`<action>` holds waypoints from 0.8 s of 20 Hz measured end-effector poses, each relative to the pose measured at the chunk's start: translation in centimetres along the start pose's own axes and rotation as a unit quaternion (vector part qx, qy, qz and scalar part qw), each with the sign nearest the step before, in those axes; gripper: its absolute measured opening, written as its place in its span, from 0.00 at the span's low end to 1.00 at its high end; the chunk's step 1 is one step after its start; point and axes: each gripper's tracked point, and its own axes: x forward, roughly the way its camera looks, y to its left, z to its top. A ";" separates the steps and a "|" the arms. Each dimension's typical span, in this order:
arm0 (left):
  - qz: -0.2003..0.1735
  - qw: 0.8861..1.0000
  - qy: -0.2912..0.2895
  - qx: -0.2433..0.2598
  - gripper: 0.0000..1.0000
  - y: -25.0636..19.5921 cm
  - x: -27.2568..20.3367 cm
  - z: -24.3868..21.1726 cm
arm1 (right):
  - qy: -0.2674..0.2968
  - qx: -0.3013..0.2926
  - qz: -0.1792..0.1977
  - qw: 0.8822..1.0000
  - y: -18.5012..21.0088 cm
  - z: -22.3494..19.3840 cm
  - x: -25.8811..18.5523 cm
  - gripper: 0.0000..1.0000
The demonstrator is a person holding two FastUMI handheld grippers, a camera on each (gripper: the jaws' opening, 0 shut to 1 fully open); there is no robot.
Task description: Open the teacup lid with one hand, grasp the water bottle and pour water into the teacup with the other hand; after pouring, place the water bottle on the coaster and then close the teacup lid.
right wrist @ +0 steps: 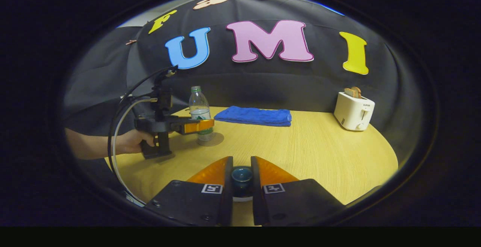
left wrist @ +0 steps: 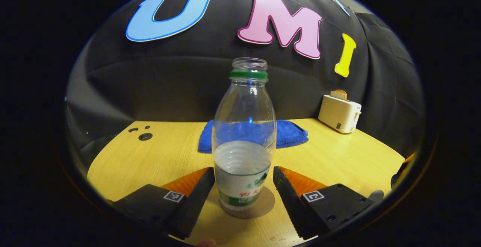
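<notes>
A clear, uncapped water bottle with a green neck ring, about a third full, stands upright on a round brown coaster. My left gripper is open, its fingers close on either side of the bottle's lower body with a thin gap. In the right gripper view the bottle stands on the coaster at the far left, with the left gripper held by a hand. My right gripper is shut on the dark teal knob of the teacup lid. A white edge shows just beneath it; the cup itself is hidden.
A folded blue towel lies at the back of the wooden table. A white toaster holding bread stands at the back right. A person's hand and cables are at the left. Small holes mark the table's far left.
</notes>
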 end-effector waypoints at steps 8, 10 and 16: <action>0.052 0.998 0.001 -0.024 0.95 1.6 -8.9 -1.2 | -0.012 -0.012 0.015 1.000 0.6 -1.3 1.0 0.25; 0.090 0.996 -0.016 0.003 0.95 3.2 -12.1 -0.8 | -0.011 -0.018 0.016 1.000 0.7 -2.3 1.3 0.24; 0.129 0.991 -0.026 -0.032 0.95 5.6 -17.4 0.1 | -0.013 -0.014 0.010 1.000 0.1 -4.3 2.1 0.24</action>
